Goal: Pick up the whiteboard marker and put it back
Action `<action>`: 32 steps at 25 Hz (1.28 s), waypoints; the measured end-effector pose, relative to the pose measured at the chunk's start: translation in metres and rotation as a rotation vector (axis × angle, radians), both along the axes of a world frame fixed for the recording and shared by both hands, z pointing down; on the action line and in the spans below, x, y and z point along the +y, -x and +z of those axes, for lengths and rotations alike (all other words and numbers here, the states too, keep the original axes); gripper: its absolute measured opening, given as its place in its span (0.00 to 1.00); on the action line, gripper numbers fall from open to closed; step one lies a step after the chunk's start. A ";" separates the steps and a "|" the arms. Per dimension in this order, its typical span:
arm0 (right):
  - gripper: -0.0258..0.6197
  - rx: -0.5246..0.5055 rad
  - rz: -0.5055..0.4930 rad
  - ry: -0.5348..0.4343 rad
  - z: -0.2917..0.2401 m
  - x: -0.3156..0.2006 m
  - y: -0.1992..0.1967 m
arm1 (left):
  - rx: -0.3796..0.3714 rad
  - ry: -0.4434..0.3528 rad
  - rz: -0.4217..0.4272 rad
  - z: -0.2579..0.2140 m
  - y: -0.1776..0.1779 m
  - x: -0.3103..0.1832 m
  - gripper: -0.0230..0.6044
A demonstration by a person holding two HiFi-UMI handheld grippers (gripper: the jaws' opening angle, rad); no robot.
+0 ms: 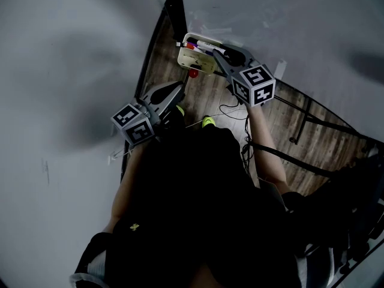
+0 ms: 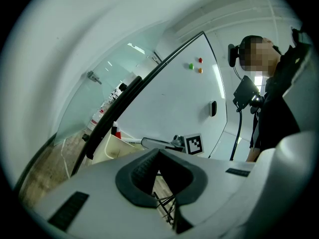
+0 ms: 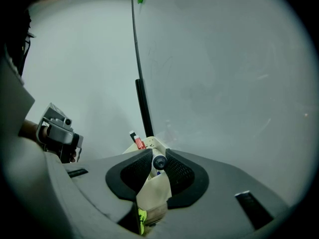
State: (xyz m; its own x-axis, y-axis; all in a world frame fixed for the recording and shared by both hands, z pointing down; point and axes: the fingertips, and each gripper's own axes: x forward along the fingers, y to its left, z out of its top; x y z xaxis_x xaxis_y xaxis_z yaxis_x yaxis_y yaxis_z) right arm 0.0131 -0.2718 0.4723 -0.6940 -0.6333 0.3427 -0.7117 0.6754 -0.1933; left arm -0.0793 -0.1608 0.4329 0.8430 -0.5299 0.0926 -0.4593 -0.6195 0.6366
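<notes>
A whiteboard marker (image 3: 159, 162) shows end-on, its round dark end between the pads of my right gripper (image 3: 158, 164), which is shut on it. That gripper (image 1: 217, 54) hovers right over the cream marker tray (image 1: 191, 60) fixed at the foot of the whiteboard. The tray holds several markers, one with a red cap (image 3: 139, 143). My left gripper (image 1: 179, 89) hangs lower left of the tray, apart from it. Its jaws (image 2: 158, 152) meet at the tips with nothing between them. The tray (image 2: 110, 147) lies ahead of it.
A black frame post (image 1: 176, 5) runs up between two white boards. Loose cables (image 1: 232, 109) lie on the wooden floor below the tray. A black stand's legs (image 1: 301, 122) spread at the right. Coloured magnets (image 2: 195, 66) stick to the board.
</notes>
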 end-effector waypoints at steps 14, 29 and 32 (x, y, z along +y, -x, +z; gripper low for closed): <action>0.23 -0.004 0.017 -0.026 -0.001 0.001 -0.001 | -0.005 -0.007 0.001 0.000 -0.001 0.005 0.04; 0.36 -0.037 0.013 -0.085 -0.023 0.012 -0.012 | -0.025 -0.050 -0.021 -0.010 -0.014 0.008 0.04; 0.36 -0.044 -0.022 -0.100 -0.030 0.020 -0.010 | -0.035 -0.069 -0.045 -0.014 -0.019 0.015 0.04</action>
State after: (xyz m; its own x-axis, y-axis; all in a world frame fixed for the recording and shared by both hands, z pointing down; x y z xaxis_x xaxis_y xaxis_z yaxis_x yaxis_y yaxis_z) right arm 0.0233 -0.2518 0.4419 -0.7212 -0.6472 0.2470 -0.6888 0.7082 -0.1551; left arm -0.0600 -0.1462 0.4189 0.8153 -0.5730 0.0837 -0.5089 -0.6399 0.5758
